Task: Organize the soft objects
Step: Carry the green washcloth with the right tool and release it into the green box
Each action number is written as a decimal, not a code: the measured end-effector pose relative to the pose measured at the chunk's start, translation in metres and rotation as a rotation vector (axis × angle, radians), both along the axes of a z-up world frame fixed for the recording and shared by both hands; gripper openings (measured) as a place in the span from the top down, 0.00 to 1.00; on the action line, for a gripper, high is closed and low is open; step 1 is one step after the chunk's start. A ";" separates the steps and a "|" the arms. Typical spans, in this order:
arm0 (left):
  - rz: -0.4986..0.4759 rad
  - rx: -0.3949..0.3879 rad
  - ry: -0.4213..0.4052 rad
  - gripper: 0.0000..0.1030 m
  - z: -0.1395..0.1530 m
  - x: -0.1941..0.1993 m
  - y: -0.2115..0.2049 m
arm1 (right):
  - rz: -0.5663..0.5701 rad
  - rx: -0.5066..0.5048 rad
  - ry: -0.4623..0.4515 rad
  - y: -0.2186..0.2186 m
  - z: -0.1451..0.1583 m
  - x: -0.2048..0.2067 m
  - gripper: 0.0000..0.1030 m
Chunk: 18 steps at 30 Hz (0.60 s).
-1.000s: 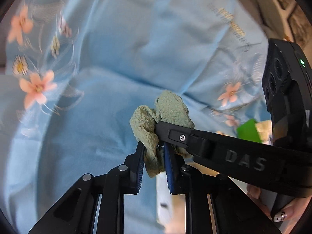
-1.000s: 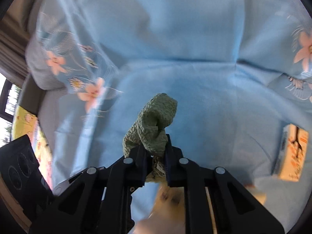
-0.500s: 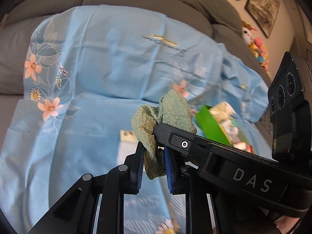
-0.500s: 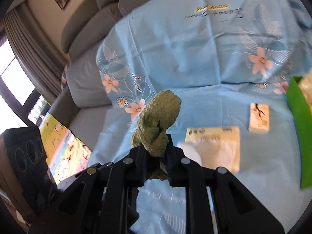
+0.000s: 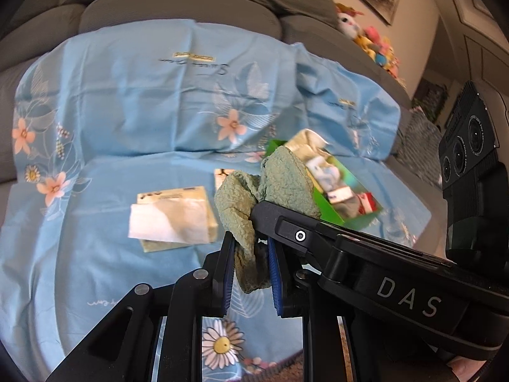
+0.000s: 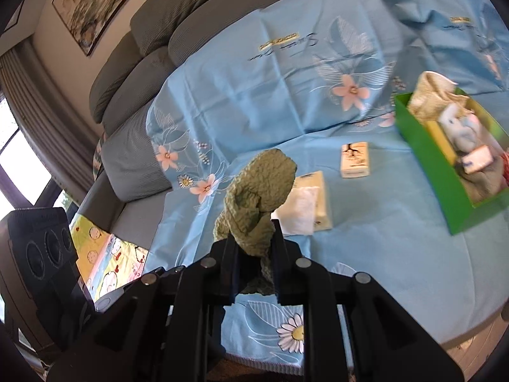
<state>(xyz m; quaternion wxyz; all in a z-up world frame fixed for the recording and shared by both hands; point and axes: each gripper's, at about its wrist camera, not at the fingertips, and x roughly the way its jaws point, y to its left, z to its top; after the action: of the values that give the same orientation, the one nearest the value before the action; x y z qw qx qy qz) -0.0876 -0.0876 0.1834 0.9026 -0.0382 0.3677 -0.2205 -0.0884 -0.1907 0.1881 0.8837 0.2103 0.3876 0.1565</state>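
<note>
Blue floral sheet [image 5: 133, 121] covers the sofa. Above it, 2 grippers, left [image 5: 251, 264] and right [image 6: 254, 254], both pinch 1 green cloth [image 5: 270, 187], bunched between them. Green box [image 6: 426, 172] of soft items sits right. Best to keep both grips firm and carry it over the box before releasing.
</note>
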 end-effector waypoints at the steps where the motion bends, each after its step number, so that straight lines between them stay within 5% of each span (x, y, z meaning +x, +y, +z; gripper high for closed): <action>1: -0.009 0.004 0.001 0.81 0.000 -0.002 -0.004 | -0.011 0.000 0.000 -0.003 0.000 -0.003 0.83; 18: -0.157 0.049 -0.017 0.81 0.001 -0.005 -0.054 | -0.158 0.020 -0.032 -0.046 0.001 -0.031 0.83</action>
<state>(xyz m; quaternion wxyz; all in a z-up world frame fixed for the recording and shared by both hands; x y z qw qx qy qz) -0.0930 -0.1412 0.1840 0.8863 0.0150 0.3671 -0.2819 -0.1198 -0.2368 0.1895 0.8973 0.2464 0.3541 0.0935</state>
